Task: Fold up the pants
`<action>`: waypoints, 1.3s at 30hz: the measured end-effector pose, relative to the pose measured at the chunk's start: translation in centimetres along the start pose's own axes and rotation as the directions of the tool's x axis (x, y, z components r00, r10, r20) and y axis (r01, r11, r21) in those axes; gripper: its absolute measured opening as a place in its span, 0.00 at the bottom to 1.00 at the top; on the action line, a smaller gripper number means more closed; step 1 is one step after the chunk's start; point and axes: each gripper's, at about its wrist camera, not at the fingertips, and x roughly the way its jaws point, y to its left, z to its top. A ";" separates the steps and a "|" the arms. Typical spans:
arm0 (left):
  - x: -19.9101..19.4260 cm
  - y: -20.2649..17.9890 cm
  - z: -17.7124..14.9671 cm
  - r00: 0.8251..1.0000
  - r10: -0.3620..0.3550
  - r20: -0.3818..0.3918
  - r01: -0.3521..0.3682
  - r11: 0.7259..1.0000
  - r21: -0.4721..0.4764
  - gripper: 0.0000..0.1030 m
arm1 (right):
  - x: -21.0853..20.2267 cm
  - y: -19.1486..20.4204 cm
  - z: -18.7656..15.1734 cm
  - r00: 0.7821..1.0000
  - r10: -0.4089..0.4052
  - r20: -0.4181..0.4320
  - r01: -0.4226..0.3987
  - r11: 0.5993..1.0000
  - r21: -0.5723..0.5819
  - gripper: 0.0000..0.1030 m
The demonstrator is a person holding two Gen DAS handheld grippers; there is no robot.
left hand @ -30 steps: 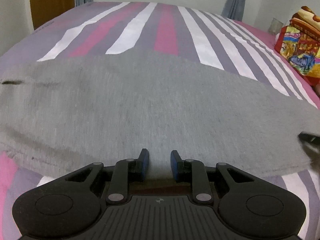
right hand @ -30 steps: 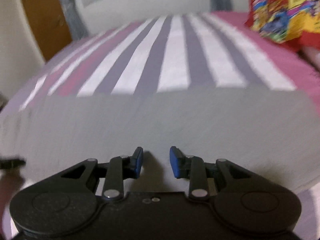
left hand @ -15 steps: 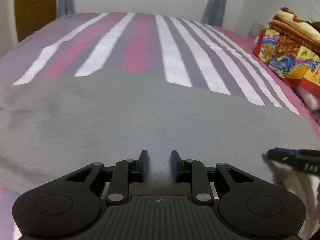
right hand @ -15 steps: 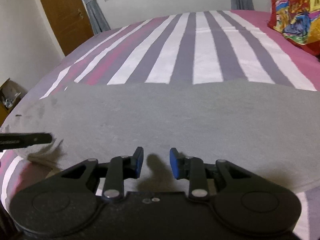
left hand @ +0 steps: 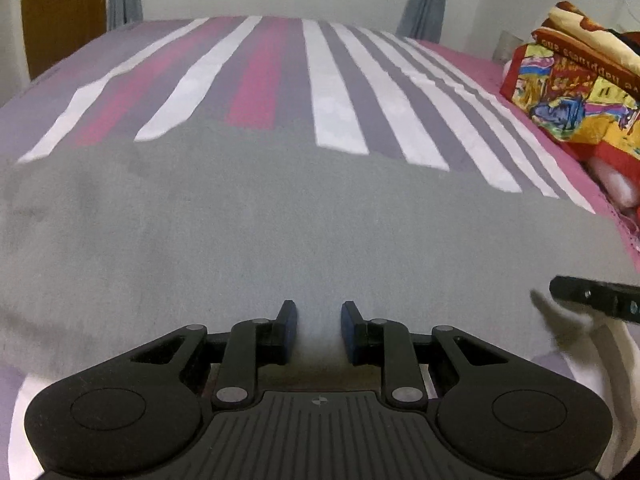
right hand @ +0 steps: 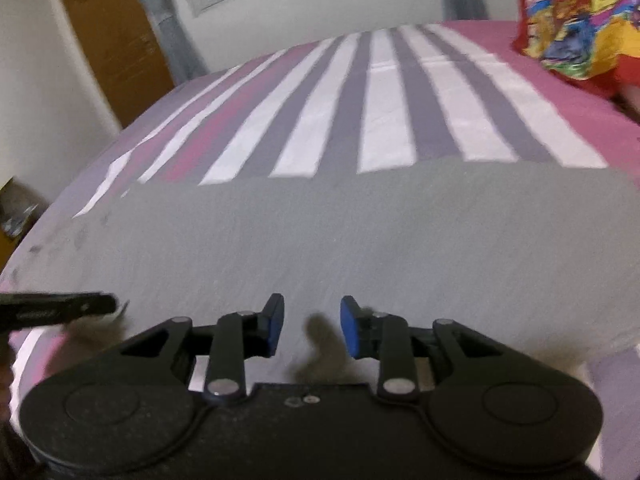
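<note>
Left tongs: the left tongs (left hand: 316, 330) are released, two black hinged fingers with flat blue pads (left hand: 349, 330) standing apart, a clear gap between them with nothing in it. They hover low at the near edge of the grey cloth. In the right wrist view they show as a thin dark bar (right hand: 60, 307) poking in from the left over that same near edge.

Right tongs: the right tongs (right hand: 312, 330) are released too, blue pads (right hand: 349, 332) parted and empty, throwing a soft dark shadow on the cloth just below. From the left wrist view one black finger (left hand: 592, 298) juts in at the right, near the cloth's corner.

Pants: the pants (left hand: 304, 236) lie flat across the near part of the bed as one broad grey band, a soft, matte, finely flecked knit. The far edge is a straight line across the stripes; the left end looks faintly mottled. Both tongs sit along the near edge, well apart.

Bed sheet: the bed sheet (left hand: 340, 88) runs away in long stripes of white, grey-purple and magenta, smooth with slight ripples, turning plain pink at the right.

Folded blanket: a bright folded blanket (left hand: 576, 84) in red, yellow and blue sits at the bed's right side, well apart from the pants.

Room: a brown wooden door (right hand: 116, 52) and grey curtains (left hand: 424, 0) stand against pale walls.
</note>
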 end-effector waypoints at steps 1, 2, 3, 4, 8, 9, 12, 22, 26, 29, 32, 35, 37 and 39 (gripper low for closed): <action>0.4 -0.3 0.6 1.000 0.001 0.003 -0.001 1.000 0.007 0.23 | 0.3 -0.2 0.6 1.000 -0.016 0.007 0.016 1.000 0.004 0.32; 0.7 -0.6 1.0 1.000 0.001 0.007 -0.001 1.000 0.012 0.23 | 0.6 -0.4 1.2 0.999 -0.030 0.017 0.030 1.000 -0.001 0.32; 1.1 -0.9 1.5 1.000 0.000 0.009 -0.001 1.000 0.014 0.23 | 1.0 -0.4 1.8 0.999 -0.044 0.024 0.045 0.999 -0.008 0.32; 1.6 -1.2 1.9 1.000 0.000 0.009 -0.001 1.000 0.015 0.23 | 1.5 -0.5 2.3 0.998 -0.055 0.029 0.055 0.998 -0.011 0.32; 3.5 -2.1 2.6 1.000 0.010 -0.010 -0.010 1.000 0.010 0.23 | 3.2 -1.4 3.9 0.994 -0.097 0.046 0.098 0.995 -0.026 0.31; 3.9 -2.3 2.3 1.000 0.019 -0.017 -0.019 1.000 0.018 0.23 | 3.6 -1.7 4.2 0.992 -0.115 0.043 0.117 0.993 -0.034 0.30; 4.4 -2.3 1.6 1.000 0.027 -0.013 -0.027 0.998 0.052 0.23 | 4.6 -4.3 3.7 0.982 -0.189 0.005 0.189 0.982 -0.026 0.21; 2.4 -1.9 0.1 1.000 0.011 -0.019 -0.010 0.999 0.047 0.23 | -0.1 -6.5 0.8 0.982 -0.181 0.059 0.177 0.982 0.063 0.27; 1.5 -1.2 -1.0 1.000 -0.009 -0.023 0.009 1.000 0.012 0.23 | -1.4 -9.2 -1.0 0.976 -0.215 0.043 0.208 0.970 0.122 0.23; 0.9 -0.9 -1.5 1.000 -0.012 -0.024 0.013 1.000 0.018 0.23 | -2.8 -10.7 -1.1 0.964 -0.262 0.051 0.251 0.954 0.167 0.23; 0.5 -0.7 -1.8 1.000 -0.011 -0.024 0.011 1.000 0.004 0.23 | -4.4 -11.8 -1.1 0.955 -0.290 0.064 0.271 0.939 0.212 0.27; 0.4 -0.9 -1.9 1.000 -0.005 -0.023 0.005 1.000 0.002 0.23 | -5.8 -12.0 -2.0 0.950 -0.304 0.065 0.285 0.936 0.209 0.27; 0.3 -1.0 -1.9 1.000 -0.001 -0.022 0.001 1.000 0.000 0.23 | -6.4 -12.2 -2.3 0.948 -0.308 0.081 0.283 0.932 0.227 0.27; 0.1 -1.0 -1.8 1.000 0.001 -0.022 -0.001 1.000 -0.012 0.23 | -6.6 -12.5 -2.4 0.948 -0.310 0.073 0.286 0.930 0.230 0.27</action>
